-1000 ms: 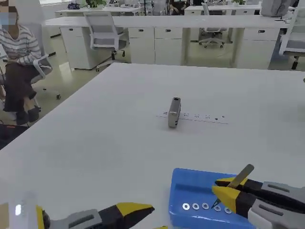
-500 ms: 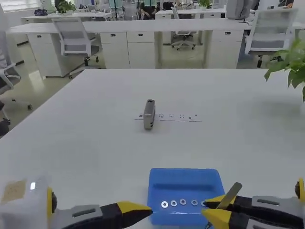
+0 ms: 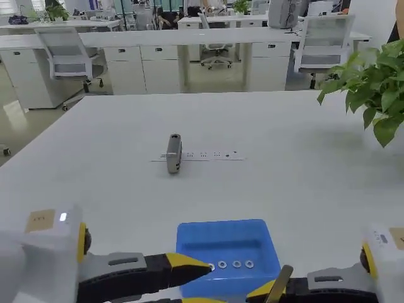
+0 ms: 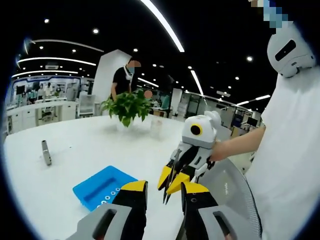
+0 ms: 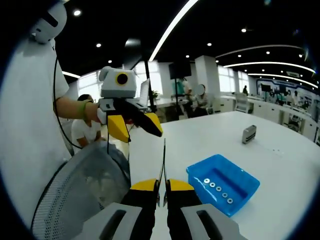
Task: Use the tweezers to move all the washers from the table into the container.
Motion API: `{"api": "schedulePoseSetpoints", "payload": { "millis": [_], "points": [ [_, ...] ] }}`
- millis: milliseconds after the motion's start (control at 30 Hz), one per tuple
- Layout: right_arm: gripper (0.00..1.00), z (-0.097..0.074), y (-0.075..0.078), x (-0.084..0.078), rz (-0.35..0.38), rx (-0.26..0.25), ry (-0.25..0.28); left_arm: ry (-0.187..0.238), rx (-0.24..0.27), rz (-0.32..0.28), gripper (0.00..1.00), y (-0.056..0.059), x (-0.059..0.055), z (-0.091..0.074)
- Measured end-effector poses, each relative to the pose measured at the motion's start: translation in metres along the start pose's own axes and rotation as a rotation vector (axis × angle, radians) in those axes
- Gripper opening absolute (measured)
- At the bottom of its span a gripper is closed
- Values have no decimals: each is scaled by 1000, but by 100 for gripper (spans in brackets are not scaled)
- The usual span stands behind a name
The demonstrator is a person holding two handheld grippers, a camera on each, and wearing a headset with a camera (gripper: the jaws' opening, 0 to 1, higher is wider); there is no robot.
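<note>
The blue container [image 3: 214, 237] sits on the white table near its front edge, with several washers [image 3: 229, 264] in a row on its floor. My right gripper [image 3: 268, 291] is at the container's near right corner, shut on the tweezers [image 3: 281, 281], which slant upward. In the right gripper view the tweezers [image 5: 163, 167] stand between the closed jaws of the right gripper [image 5: 162, 186], with the container [image 5: 235, 175] and washers [image 5: 216, 187] beyond. My left gripper [image 3: 197, 278] is at the container's near left corner, open and empty. In its own view the left gripper [image 4: 164, 192] faces the other gripper.
A grey block [image 3: 174, 153] stands at mid-table beside a flat white strip [image 3: 211, 154]. A potted plant [image 3: 372, 82] overhangs the table's right side. Desks and office chairs [image 3: 63, 60] fill the room behind. A mesh chair back [image 5: 85, 185] is close to me.
The camera has swung right. Both grippers drew back toward me; the tweezers left the container's inside and now sit at its near edge. The left gripper came closer to the container.
</note>
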State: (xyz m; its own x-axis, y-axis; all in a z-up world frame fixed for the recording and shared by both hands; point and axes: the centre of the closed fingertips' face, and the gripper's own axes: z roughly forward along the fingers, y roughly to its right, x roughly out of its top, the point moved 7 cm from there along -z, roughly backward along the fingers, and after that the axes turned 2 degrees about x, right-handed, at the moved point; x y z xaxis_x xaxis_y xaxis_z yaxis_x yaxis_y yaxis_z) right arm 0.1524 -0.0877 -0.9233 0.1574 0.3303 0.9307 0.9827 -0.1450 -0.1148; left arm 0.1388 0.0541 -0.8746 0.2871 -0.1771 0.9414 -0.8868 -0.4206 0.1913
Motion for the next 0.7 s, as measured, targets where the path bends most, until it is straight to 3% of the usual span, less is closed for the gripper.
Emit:
{"api": "schedulePoseSetpoints", "payload": {
  "millis": [233, 467, 567, 700],
  "points": [
    [3, 6, -11, -3, -41, 67, -48, -48, -72, 36, 22, 8, 2, 11],
    [3, 13, -17, -8, -67, 113, -95, -65, -118, 43, 17, 17, 3, 18],
    [3, 15, -19, -9, -79, 128, -112, -36, -134, 44, 13, 19, 8, 20],
    [3, 17, -19, -8, -92, 135, -120, -64, -143, 77, 10, 22, 6, 25]
  ]
}}
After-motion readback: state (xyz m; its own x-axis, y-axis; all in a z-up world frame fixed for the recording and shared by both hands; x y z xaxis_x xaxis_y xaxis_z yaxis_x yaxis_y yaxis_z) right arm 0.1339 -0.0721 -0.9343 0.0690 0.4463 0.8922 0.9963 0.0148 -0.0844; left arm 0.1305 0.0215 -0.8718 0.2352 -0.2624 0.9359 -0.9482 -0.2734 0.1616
